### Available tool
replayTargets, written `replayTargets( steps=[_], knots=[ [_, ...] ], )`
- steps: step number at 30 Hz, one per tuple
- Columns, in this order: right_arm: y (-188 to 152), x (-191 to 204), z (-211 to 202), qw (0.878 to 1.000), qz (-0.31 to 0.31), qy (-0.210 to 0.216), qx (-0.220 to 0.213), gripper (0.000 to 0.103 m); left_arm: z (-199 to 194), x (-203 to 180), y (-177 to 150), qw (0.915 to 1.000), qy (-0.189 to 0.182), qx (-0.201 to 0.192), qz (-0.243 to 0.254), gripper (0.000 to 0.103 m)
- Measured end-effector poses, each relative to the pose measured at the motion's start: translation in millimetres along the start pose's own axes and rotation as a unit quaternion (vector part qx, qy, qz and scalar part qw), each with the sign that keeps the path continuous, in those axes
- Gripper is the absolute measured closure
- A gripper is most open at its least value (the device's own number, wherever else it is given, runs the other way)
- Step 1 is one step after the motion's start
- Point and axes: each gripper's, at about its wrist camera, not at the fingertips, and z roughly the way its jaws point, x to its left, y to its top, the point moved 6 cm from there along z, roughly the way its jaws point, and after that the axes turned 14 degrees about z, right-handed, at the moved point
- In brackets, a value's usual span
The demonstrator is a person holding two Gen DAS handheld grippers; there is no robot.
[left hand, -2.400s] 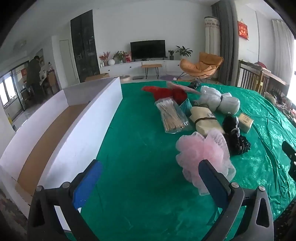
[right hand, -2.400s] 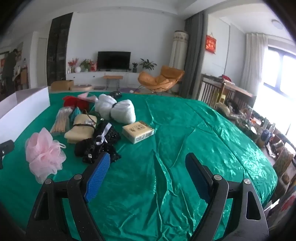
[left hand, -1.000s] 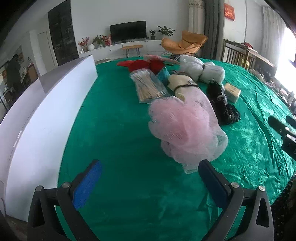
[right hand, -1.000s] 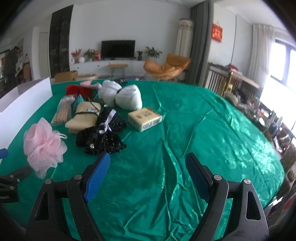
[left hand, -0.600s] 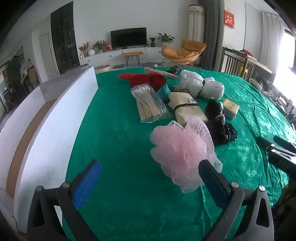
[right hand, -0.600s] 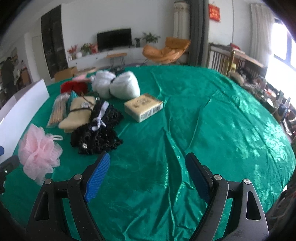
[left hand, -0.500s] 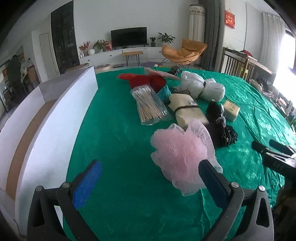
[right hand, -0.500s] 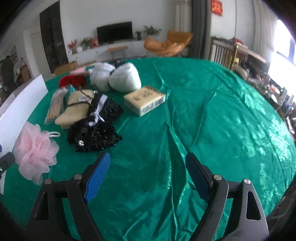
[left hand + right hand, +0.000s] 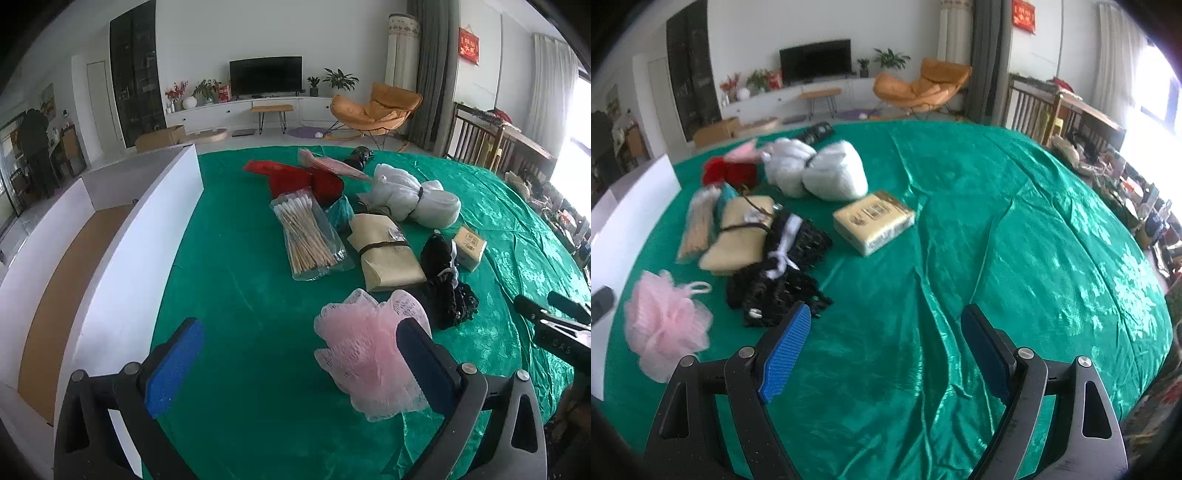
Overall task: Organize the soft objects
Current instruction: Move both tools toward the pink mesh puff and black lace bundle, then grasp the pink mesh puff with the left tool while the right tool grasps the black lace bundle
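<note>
A green satin cloth (image 9: 240,295) covers the whole table, and everything else sits relative to it. Along its left edge stands a long white box (image 9: 122,266) with a brown floor. A white netted bundle (image 9: 820,173) lies toward the far middle of the cloth, with red fabric (image 9: 295,181) to its left. Nearer, a tan folded pad (image 9: 388,254) bound by a dark cord rests beside a clear bag of wooden sticks (image 9: 306,236). A black lacy garment (image 9: 783,266) lies just right of the pad, and a small yellow packet (image 9: 873,219) sits beyond it. Closest on the cloth is the pink mesh pouf (image 9: 365,350) — loose, gripped by nothing.

The left gripper (image 9: 299,365) hangs above the cloth, jaws spread wide and empty. The right gripper (image 9: 886,350) likewise gapes wide — only bare cloth between its pads.
</note>
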Motion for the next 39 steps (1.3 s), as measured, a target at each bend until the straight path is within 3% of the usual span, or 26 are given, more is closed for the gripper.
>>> replayTargets(
  steps=[6, 9, 12, 17, 21, 24, 26, 30, 34, 39],
  knots=[
    [-6.1, -22.7, 40.0, 0.997, 0.024, -0.014, 0.067, 0.017, 2.1, 12.7, -1.5, 0.9999, 0.010, 0.007, -0.005, 0.000],
    [-4.5, -20.6, 41.6, 0.997, 0.026, -0.009, 0.068, 0.017, 1.7, 18.1, -2.9, 0.9998, 0.007, 0.016, -0.008, 0.000],
    [2.2, -14.0, 29.0, 0.998, 0.038, 0.023, 0.055, 0.017, -1.6, 21.7, -10.6, 0.9997, -0.007, 0.023, -0.007, 0.000],
    [-9.8, 1.9, 17.9, 0.995, 0.032, 0.069, 0.068, 0.017, -1.8, 25.1, -27.1, 0.9991, -0.011, 0.040, -0.002, 0.000],
    [-22.2, 2.9, 13.5, 0.997, 0.014, 0.052, 0.048, 0.017, -6.0, 12.9, -26.6, 0.9977, -0.058, 0.031, -0.015, 0.000],
    [-26.6, -7.3, 19.5, 0.997, 0.031, 0.045, 0.056, 0.017, -6.5, -11.9, -22.1, 0.9939, -0.104, 0.029, -0.020, 0.000],
    [-26.1, -15.1, 19.1, 0.997, 0.040, 0.040, 0.052, 0.017, -1.1, -28.8, -20.4, 0.9927, -0.115, 0.033, -0.012, 0.000],
    [-28.0, -29.0, 14.1, 0.998, 0.053, 0.026, 0.027, 0.017, 37.7, -49.0, -27.1, 0.9953, -0.059, 0.077, 0.000, 0.000],
    [-26.9, -30.6, 11.9, 0.997, 0.062, 0.040, 0.023, 0.017, 63.9, -45.7, -25.0, 0.9945, -0.037, 0.098, -0.009, 0.000],
    [-30.1, -21.8, 13.7, 0.995, 0.056, 0.070, 0.039, 0.017, 80.9, -30.7, -25.3, 0.9941, -0.012, 0.106, 0.021, 0.000]
  ],
)
